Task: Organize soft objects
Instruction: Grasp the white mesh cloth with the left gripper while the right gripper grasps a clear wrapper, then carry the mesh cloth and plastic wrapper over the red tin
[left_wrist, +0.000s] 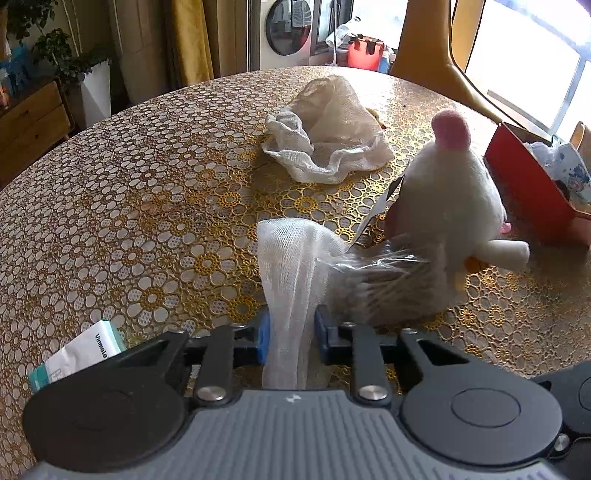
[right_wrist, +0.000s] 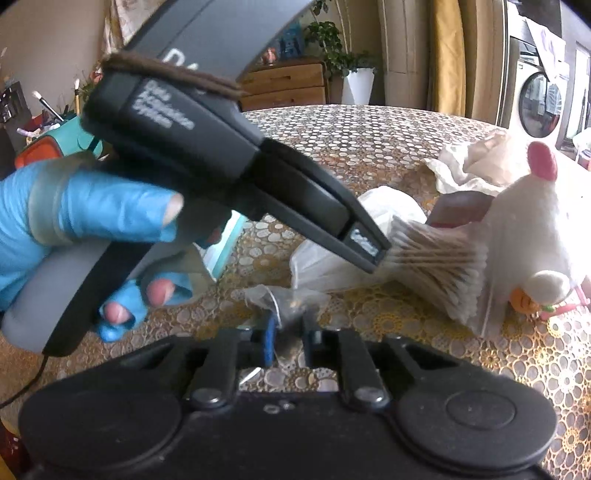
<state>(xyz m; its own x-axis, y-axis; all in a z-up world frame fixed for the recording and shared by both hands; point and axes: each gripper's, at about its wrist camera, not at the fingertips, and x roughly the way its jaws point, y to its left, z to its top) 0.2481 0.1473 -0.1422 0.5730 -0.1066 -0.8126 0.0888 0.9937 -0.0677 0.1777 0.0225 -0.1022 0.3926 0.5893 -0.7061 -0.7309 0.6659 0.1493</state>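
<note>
Both grippers are engaged on the near edge of the table (left_wrist: 110, 177), which carries a gold flower-patterned cover. The left gripper (left_wrist: 291, 338) has its blue pads narrowed onto a strip of white gauze mesh (left_wrist: 291, 266) that stands up between them; the mesh is bunched and pinched, so I judge it held. Just right of the mesh lies a clear bag of cotton swabs (left_wrist: 384, 284), stems fanned out toward the white plush toy (left_wrist: 450, 195) with the pink top, which it touches. In the right wrist view the right gripper (right_wrist: 290, 341) is nearly closed on the twisted, crinkled neck of clear plastic (right_wrist: 284, 299); the pads appear to press on it, and it looks to be the tail of the swab bag, though I cannot tell for sure. The person's blue-gloved left hand (right_wrist: 74, 221) grips the left tool's handle. A second crumpled gauze cloth (left_wrist: 328, 136) lies farther back, well apart; a red box (left_wrist: 528, 188) sits at far right, a white and teal packet (left_wrist: 77, 354) near left. Handling notes: mesh is light, limp, no stiffness, will drape and snag on pad edges; best taken at a gathered fold. Bag film is slippery; the knotted neck is the secure hold. Plush is light and compressible, grippable anywhere on the body.
</note>
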